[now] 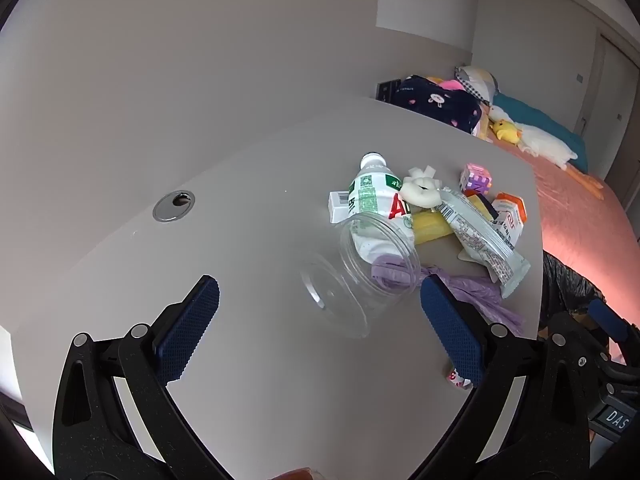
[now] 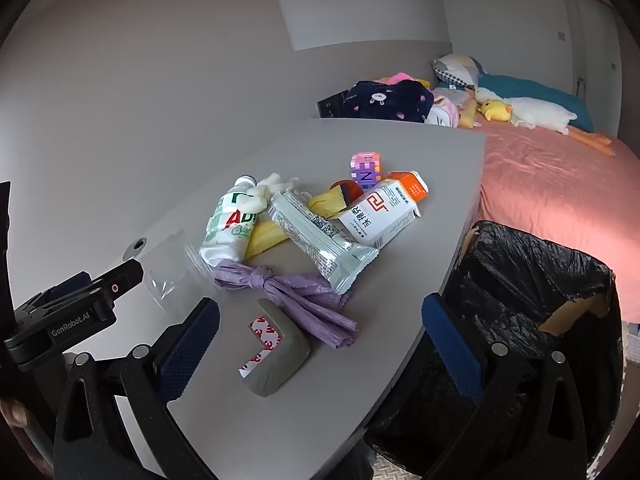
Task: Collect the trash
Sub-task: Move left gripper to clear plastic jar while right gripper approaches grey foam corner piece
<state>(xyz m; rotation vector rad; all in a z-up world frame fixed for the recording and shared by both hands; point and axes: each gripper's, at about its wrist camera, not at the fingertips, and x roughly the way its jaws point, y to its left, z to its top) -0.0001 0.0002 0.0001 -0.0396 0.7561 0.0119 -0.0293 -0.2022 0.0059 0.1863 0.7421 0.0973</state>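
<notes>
A heap of trash lies on the grey table (image 1: 240,208): a clear plastic jar (image 1: 352,276) on its side, a crushed white and green bottle (image 1: 372,204), a silver wrapper (image 2: 320,236), a white and orange carton (image 2: 384,210), a knotted purple bag (image 2: 296,296) and a grey foam corner guard (image 2: 280,356). My left gripper (image 1: 320,336) hovers open just short of the jar. My right gripper (image 2: 320,344) stands open above the corner guard. A bin lined with a black bag (image 2: 532,280) stands at the table's right edge.
A small purple and pink cube (image 2: 366,168) and yellow scraps (image 2: 264,238) lie among the heap. A round cable hole (image 1: 174,206) sits in the table at the left. Beyond the table is a bed with a pink cover (image 2: 552,184), plush toys and clothes.
</notes>
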